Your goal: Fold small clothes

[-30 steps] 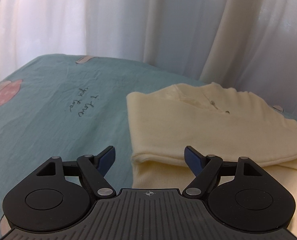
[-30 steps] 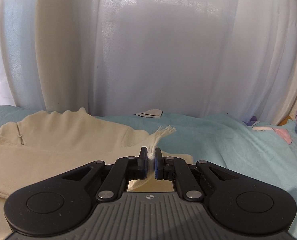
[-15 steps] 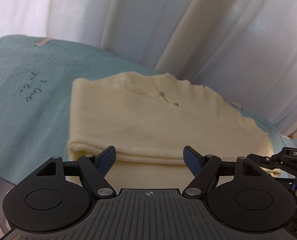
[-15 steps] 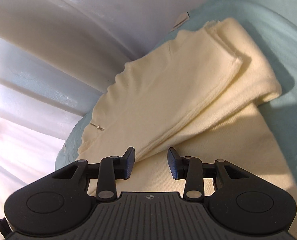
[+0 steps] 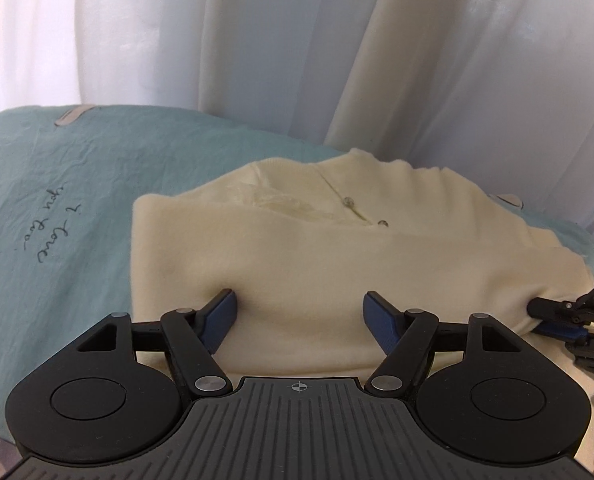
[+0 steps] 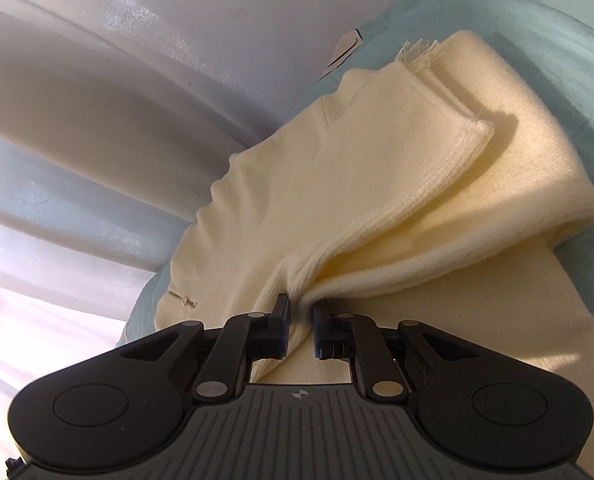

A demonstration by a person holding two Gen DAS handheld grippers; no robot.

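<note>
Fingers of my right gripper [image 6: 300, 322] have just been closing and now pinch a ridge of the cream garment [image 6: 337, 168] between their pads, at the near edge of its folded-over layers. My left gripper [image 5: 300, 318] has been narrowing a little too, yet its jaws stand wide apart, straddling the near fold of the same garment [image 5: 297, 264] with the cloth between the blue pads [image 5: 221, 316] and no squeeze on it that I can see.

1 garment lies on the teal bedsheet [image 5: 57, 184], already doubled over, its neckline and 2 small metal studs [image 5: 349, 201] toward the curtain [image 5: 297, 40].

I judge that I am gathering the near edge for another fold. Next, my left fingers need to clamp the fold as the right ones have, then both hands should lift and carry the edge together so the layers stay aligned.

Counted: 1 garment, 2 grippers, 2 studs, 1 tuft of loose threads [image 6: 421, 50] at its far corner, 1 sheet with 1 line of handwriting [image 5: 51, 232], 1 curtain.
</note>
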